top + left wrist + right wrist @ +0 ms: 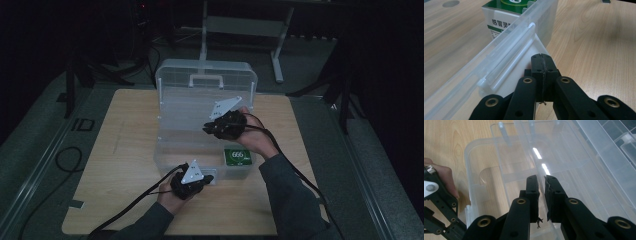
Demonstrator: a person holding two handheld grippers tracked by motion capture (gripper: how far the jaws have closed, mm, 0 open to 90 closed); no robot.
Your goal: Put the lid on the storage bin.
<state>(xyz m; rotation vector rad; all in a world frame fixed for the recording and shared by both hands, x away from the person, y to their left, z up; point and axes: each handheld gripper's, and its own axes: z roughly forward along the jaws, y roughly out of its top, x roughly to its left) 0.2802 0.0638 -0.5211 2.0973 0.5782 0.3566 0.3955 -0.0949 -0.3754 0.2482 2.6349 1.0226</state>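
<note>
The left gripper is seen with its jaws pressed fully together and nothing between them, its tip set just beside the front latch of a clear plastic storage box, at the near wall by the box's front right part. In the high view the same left gripper is held low at the table edge of the box, apart from the rim as far as can be told. The right gripper is held over the open interior with its jaws nearly closed, a narrow slit left between them and nothing gripped; in the high view the right gripper is poised above the middle of the box. The lid is stood open behind, with its handle at the top edge. Inside the box, at the near right corner, a green and white medicine carton is lying, also seen just behind the wall as the carton in the left gripper view. The rest of the box floor appears bare. The step in hand is judged to be work at the open box, probably steadying it at the latch side while the interior is approached. For the next move, the right gripper would need to be opened wider than the carton, carried toward the near right corner and lowered squarely over it, with the transparent wall avoided.
</note>
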